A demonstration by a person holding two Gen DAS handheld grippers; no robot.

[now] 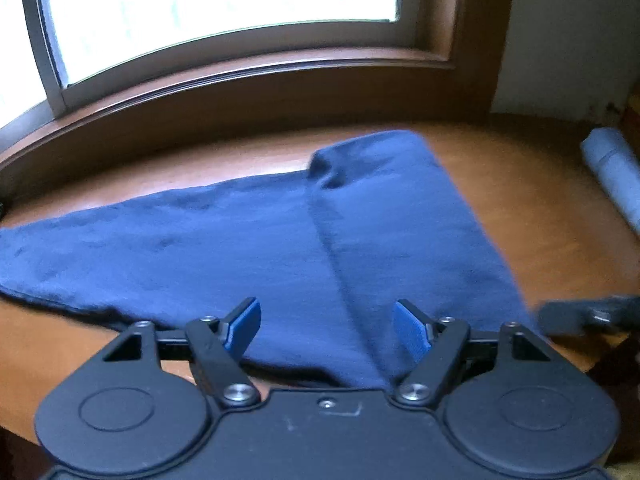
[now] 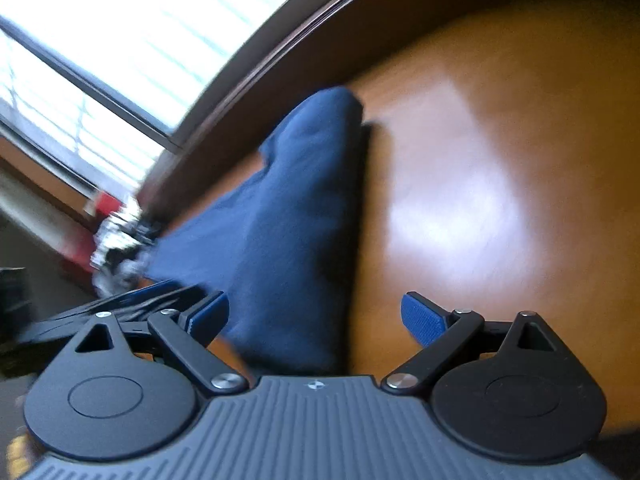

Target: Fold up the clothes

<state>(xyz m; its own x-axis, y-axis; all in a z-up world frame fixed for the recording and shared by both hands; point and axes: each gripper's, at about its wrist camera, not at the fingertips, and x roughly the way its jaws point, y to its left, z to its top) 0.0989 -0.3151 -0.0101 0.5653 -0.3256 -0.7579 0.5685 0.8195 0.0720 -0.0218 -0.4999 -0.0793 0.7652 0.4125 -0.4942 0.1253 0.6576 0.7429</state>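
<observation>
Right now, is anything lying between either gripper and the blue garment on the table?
Nothing visible does. The left gripper is open right above the blue garment, and the right gripper is open over its near edge. The grey roll lies off to the side on the table.

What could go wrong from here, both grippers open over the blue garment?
1. The left gripper straddles the fold ridge of the blue garment; closing there may catch only one layer.
2. The near hem overhangs the table edge and might slide off.
3. Both views are motion-blurred, so grasp aim could drift.
</observation>
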